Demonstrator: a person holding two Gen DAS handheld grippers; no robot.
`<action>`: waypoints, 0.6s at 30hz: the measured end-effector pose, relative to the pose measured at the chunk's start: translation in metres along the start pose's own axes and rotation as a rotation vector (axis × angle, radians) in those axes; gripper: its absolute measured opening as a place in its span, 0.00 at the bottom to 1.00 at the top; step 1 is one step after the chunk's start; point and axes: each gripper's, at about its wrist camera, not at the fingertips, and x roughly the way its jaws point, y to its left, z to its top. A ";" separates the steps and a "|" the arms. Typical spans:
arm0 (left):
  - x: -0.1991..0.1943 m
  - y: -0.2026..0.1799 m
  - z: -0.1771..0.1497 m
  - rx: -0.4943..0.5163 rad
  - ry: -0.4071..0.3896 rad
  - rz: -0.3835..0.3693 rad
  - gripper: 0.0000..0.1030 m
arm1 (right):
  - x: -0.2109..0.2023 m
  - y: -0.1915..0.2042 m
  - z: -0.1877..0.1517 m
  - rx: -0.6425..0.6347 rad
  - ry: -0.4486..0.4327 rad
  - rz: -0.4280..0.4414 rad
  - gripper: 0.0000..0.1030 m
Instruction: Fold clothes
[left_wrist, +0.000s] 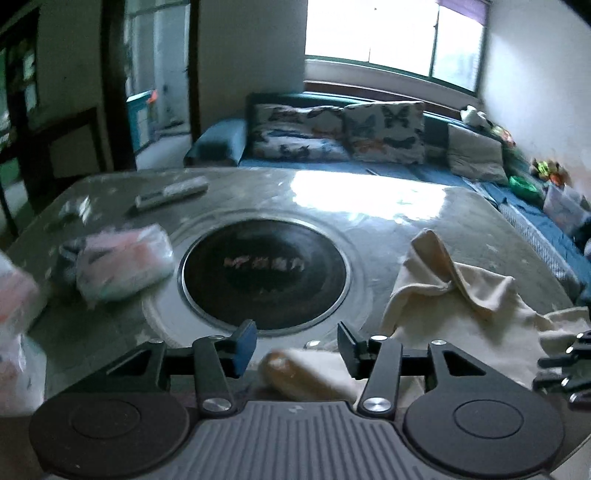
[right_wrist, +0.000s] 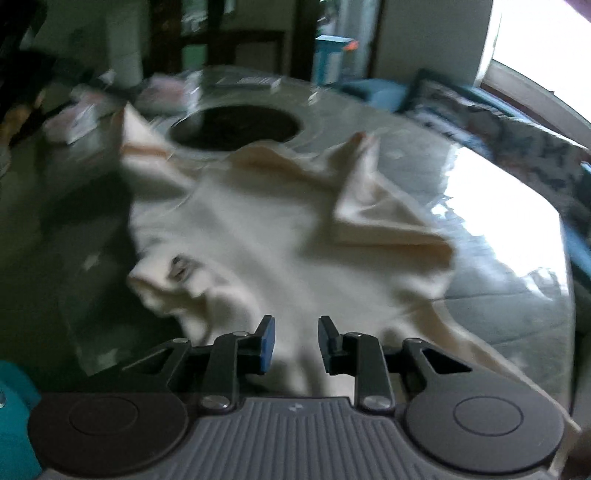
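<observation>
Nearest to us, the left gripper (left_wrist: 297, 345) hangs with its jaws spread apart and empty above the table's near edge, where a rolled tan hem lies between the fingers without touching them. The right gripper (right_wrist: 293, 341) also has its jaws parted, holding nothing, low over the cream garment (right_wrist: 266, 236). That garment lies crumpled and spread on the near right part of the grey glossy table (left_wrist: 388, 206); we cannot tell its long axis, though one folded flap rises to a peak pointing toward the far edge. At the table's middle sits a round black inset (left_wrist: 264, 271), with a wrapped pink packet (left_wrist: 123, 260) to its left. Beyond the far edge we see a blue sofa (left_wrist: 221, 142) with butterfly cushions (left_wrist: 386, 133) under a bright window (left_wrist: 395, 33).
</observation>
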 end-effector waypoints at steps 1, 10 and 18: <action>0.001 -0.003 0.003 0.014 -0.005 0.018 0.55 | 0.002 0.004 -0.001 -0.021 0.007 0.009 0.24; 0.061 -0.077 0.017 0.136 0.085 -0.183 0.53 | 0.019 -0.033 0.031 0.037 -0.010 0.034 0.25; 0.148 -0.144 0.018 0.239 0.278 -0.381 0.53 | 0.058 -0.074 0.055 0.118 0.037 0.095 0.25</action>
